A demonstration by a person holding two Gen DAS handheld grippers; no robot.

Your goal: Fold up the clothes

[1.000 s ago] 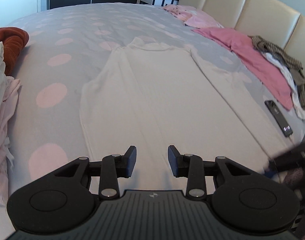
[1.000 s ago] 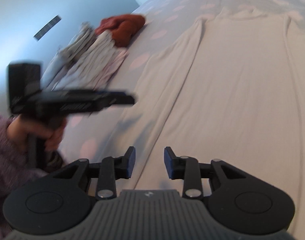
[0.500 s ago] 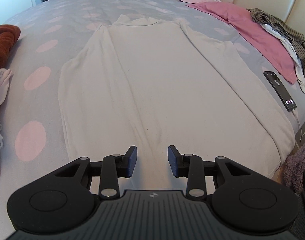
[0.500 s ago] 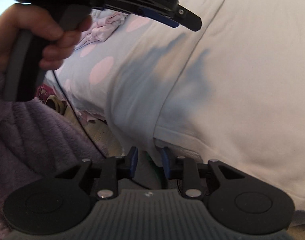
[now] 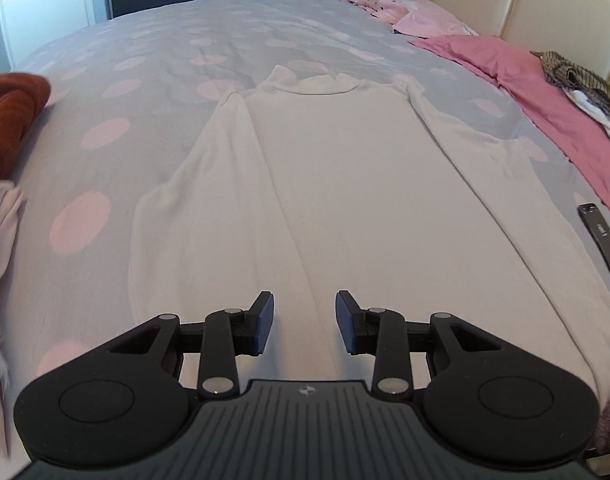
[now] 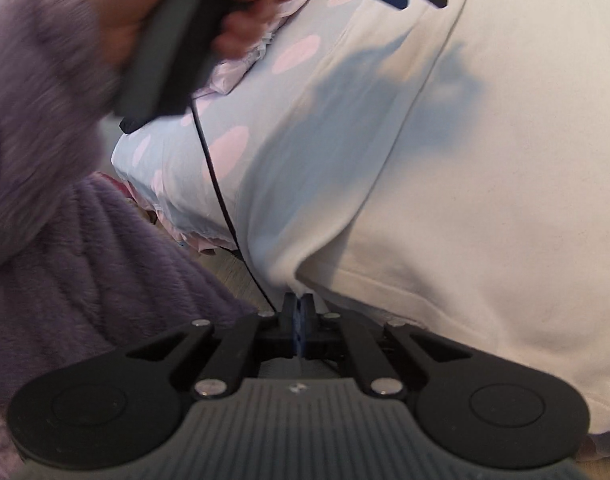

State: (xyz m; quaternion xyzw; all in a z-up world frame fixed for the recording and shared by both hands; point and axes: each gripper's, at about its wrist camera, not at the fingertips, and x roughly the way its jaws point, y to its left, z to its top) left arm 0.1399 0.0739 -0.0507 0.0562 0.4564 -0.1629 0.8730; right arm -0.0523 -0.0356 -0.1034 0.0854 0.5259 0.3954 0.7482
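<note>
One white top (image 5: 345,184), two hand-held grippers: left (image 5: 304,322) open-jawed, right (image 6: 299,307) pinching hem.

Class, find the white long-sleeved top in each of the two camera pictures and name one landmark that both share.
Left wrist view: the white top lies flat along the middle, collar far, hem near the open left tool.
Right wrist view: it fills the right side; the right tool is shut on its hem.
Shared landmark: the pink-spotted grey bedspread.
</note>
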